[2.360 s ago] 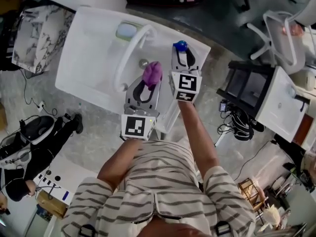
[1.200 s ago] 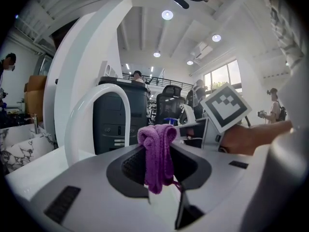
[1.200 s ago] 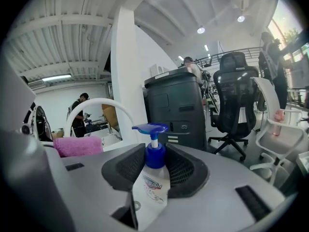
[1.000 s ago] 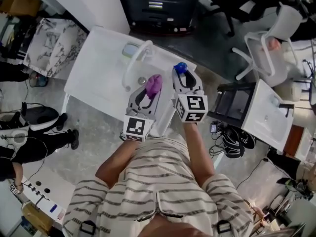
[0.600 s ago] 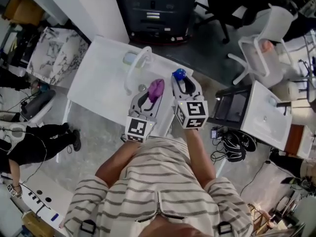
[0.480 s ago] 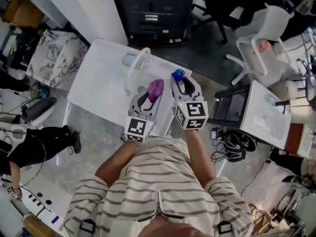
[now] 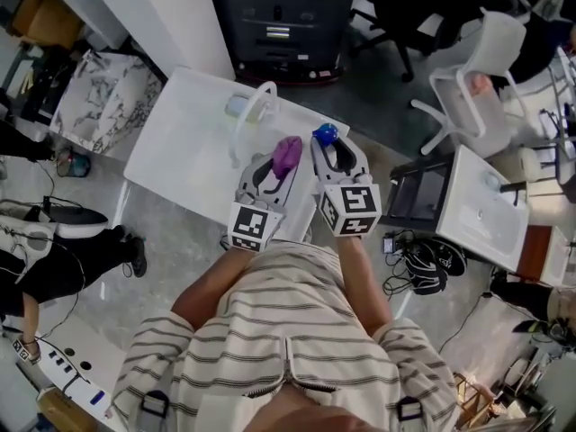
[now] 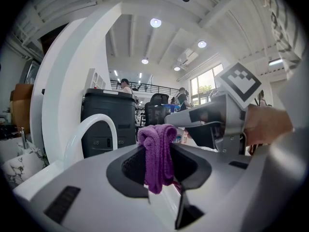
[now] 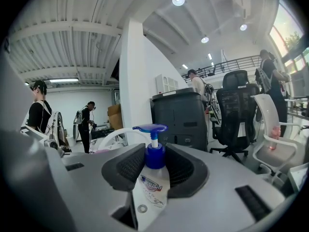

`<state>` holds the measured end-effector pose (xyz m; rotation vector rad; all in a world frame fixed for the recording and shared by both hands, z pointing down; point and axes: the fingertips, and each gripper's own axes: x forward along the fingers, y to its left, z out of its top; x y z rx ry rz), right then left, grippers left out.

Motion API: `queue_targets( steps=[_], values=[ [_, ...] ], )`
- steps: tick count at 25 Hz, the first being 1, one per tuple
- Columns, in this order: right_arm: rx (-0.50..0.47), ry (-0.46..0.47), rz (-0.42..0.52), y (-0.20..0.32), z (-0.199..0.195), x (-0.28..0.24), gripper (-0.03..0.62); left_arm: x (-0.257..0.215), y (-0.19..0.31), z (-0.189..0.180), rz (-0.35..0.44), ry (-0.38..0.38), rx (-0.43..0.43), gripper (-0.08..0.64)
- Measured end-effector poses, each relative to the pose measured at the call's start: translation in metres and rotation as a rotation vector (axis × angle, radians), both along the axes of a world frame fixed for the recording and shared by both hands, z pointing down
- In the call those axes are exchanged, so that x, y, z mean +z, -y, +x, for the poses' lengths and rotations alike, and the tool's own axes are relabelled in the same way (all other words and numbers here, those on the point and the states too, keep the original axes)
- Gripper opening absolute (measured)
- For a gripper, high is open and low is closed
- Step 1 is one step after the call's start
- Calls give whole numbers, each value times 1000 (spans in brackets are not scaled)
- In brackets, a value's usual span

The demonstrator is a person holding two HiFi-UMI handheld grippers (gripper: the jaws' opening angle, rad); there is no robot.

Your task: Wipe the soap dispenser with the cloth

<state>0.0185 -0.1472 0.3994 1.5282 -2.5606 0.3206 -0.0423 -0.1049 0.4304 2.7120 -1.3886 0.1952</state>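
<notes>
Grip status: right gripper (image 9: pixel 154 161) clamps soap dispenser (image 9: pixel 152 190) at blue collar; left gripper (image 8: pixel 157 162) pinches bunched purple cloth (image 8: pixel 155 144), just beside it, over white sink unit (image 7: pixel 171 151). Risk: sideways wipe force may pivot bottle btwn jaws; cloth fold may pull out

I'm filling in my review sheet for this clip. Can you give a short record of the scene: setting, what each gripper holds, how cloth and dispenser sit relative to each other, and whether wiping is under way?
setting: white sink with a faucet, a person standing over it
left gripper: shut on the purple cloth, which hangs bunched between the jaws
right gripper: shut on the dispenser, upright, blue pump on top
cloth and dispenser: side by side, apart
wiping: not under way, no contact
</notes>
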Motion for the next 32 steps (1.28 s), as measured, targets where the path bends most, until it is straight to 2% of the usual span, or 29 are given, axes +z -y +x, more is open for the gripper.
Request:
queue_targets(
  steps=[12,32],
  values=[
    [1,-2,10,-9,1,-4,137,-1,-13,13,2,-8,36,117],
    [-9,-36,20,-23,3,-10,137,-1,-42,58,37,2,210,117]
  ],
)
